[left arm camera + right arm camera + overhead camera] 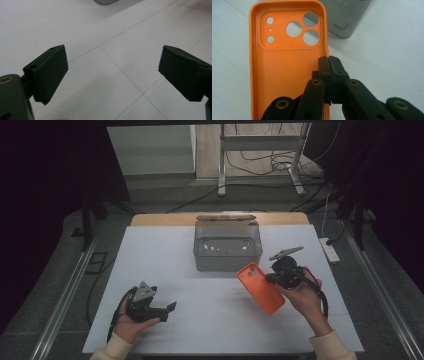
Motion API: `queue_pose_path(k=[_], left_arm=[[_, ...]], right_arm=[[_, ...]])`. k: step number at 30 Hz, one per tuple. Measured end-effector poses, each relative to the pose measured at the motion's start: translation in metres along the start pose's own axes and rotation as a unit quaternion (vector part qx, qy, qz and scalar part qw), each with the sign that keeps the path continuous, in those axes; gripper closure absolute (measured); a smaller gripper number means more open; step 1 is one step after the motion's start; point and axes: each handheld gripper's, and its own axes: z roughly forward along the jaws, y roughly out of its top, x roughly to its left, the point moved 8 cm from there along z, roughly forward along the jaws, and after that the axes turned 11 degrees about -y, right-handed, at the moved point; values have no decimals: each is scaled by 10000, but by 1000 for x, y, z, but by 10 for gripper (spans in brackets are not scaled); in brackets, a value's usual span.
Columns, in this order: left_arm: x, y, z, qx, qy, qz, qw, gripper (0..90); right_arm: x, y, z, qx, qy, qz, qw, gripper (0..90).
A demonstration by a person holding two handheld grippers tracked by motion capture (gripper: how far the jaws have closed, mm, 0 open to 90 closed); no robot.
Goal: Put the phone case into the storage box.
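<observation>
An orange phone case (pixel 260 288) hangs above the white table, just in front of the grey bin (pixel 227 248). My right gripper (pixel 272 279) is shut on its right side wall. In the right gripper view the case (pixel 287 65) shows its hollow inside and camera holes, and my right gripper (pixel 328 65) has its pads pressed together over the case's edge. My left gripper (pixel 170 309) rests low at the table's front left, held in a hand, away from the case. Its jaws stand wide apart in the left gripper view, my left gripper (pixel 112 72) with only bare table between them.
The translucent grey bin (pixel 347 17) stands at the middle back of the white table (pixel 165 265) with small pale bits inside. A wooden strip runs behind it. A power strip (pixel 330 251) lies off the table's right edge, and a metal stand and cables stand on the floor beyond.
</observation>
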Motion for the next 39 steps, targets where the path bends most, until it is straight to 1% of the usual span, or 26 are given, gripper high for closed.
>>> queue_pose_path(k=[4, 12, 21, 24, 30, 32, 33, 39], left_arm=[[1, 1, 0, -9, -27, -21, 10000, 90], [1, 2, 0, -25, -39, -32, 10000, 90], [1, 3, 0, -33, -58, -52, 10000, 90], [1, 3, 0, -34, -68, -54, 10000, 91], [1, 3, 1, -16, -78, -56, 10000, 91], [0, 3, 1, -10, -83, -52, 10000, 92], [0, 3, 1, -8, -85, -50, 10000, 92], [0, 3, 1, -15, -83, -40, 10000, 92]], right_arm=[[4, 1, 1, 0, 59, -61, 10000, 894], [8, 4, 1, -34, 121, -122, 9998, 894], [12, 5, 3, -52, 138, -207, 9997, 894], [15, 6, 3, -66, 229, -292, 9993, 894], [21, 8, 6, -70, 284, -398, 9988, 894], [21, 8, 6, -71, 294, -414, 9987, 894], [23, 8, 7, -66, 363, -427, 9984, 894], [25, 9, 8, -70, 389, -467, 9981, 894]])
